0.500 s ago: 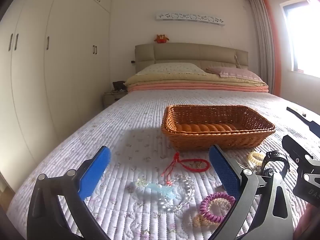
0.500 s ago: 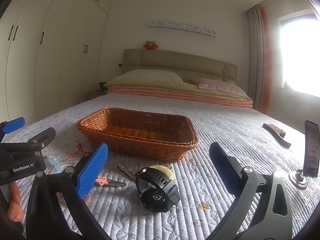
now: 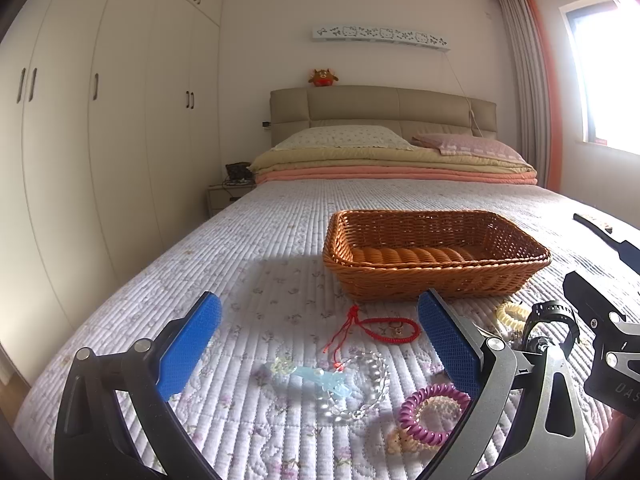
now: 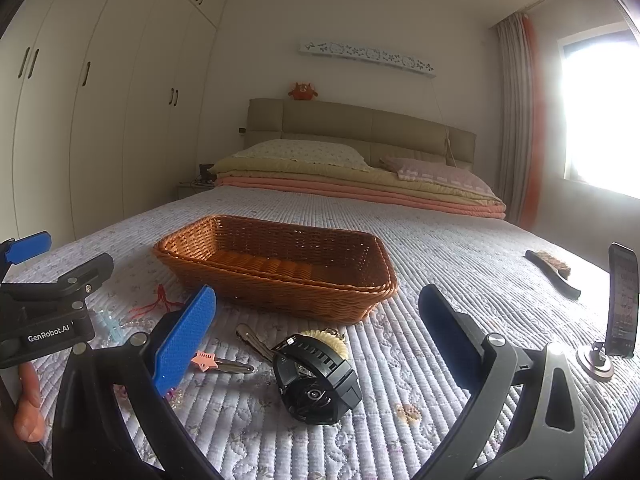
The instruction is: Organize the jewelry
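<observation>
A brown wicker basket (image 3: 436, 258) (image 4: 276, 266) stands empty on the quilted bed. In the left wrist view a red cord bracelet (image 3: 384, 328), a clear bead bracelet (image 3: 360, 386), a light blue hair clip (image 3: 316, 378), a purple coil hair tie (image 3: 432, 410) and a cream coil tie (image 3: 512, 314) lie in front of it. My left gripper (image 3: 320, 344) is open above them. In the right wrist view a black watch (image 4: 316, 380), a key with a pink cap (image 4: 220, 362) and a cream coil tie (image 4: 328, 340) lie between the fingers of my open right gripper (image 4: 316, 328).
A phone on a small stand (image 4: 622, 308) and a dark brush (image 4: 552, 270) lie on the bed at the right. Folded blankets and pillows (image 3: 392, 160) are at the far end. White wardrobes (image 3: 100, 140) line the left wall.
Both grippers have stayed almost still. The jewelry and the basket have not moved.
</observation>
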The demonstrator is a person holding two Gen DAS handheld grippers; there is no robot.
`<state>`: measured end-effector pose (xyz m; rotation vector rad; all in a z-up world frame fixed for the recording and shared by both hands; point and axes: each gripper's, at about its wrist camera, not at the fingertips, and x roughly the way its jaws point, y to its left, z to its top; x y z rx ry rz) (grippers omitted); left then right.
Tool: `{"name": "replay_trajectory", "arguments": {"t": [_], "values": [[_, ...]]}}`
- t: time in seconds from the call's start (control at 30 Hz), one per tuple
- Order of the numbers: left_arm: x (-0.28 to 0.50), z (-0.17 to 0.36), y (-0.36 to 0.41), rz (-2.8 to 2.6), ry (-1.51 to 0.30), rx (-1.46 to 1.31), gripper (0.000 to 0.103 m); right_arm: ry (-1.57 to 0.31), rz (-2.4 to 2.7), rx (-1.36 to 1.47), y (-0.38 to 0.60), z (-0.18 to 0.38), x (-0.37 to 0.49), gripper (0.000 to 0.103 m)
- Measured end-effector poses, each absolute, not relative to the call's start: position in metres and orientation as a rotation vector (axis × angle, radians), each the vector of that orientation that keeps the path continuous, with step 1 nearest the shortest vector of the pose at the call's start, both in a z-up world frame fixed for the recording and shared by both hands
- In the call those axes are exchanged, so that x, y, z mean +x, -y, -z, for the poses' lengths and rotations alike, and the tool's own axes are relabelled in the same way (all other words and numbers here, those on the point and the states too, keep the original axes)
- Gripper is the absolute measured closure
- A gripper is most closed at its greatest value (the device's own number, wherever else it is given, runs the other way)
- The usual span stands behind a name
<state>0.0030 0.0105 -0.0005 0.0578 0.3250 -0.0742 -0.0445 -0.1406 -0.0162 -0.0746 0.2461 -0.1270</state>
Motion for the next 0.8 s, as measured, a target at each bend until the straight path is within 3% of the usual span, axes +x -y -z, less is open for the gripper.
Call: {"name": "replay_trajectory", "arguments": {"t": [0.8], "values": [[0.0030, 0.0015, -0.0110, 0.078, -0.324, 0.063, 0.007, -0.256, 0.121, -0.074, 0.1384, 0.0158, -0.0458, 0.006]]}}
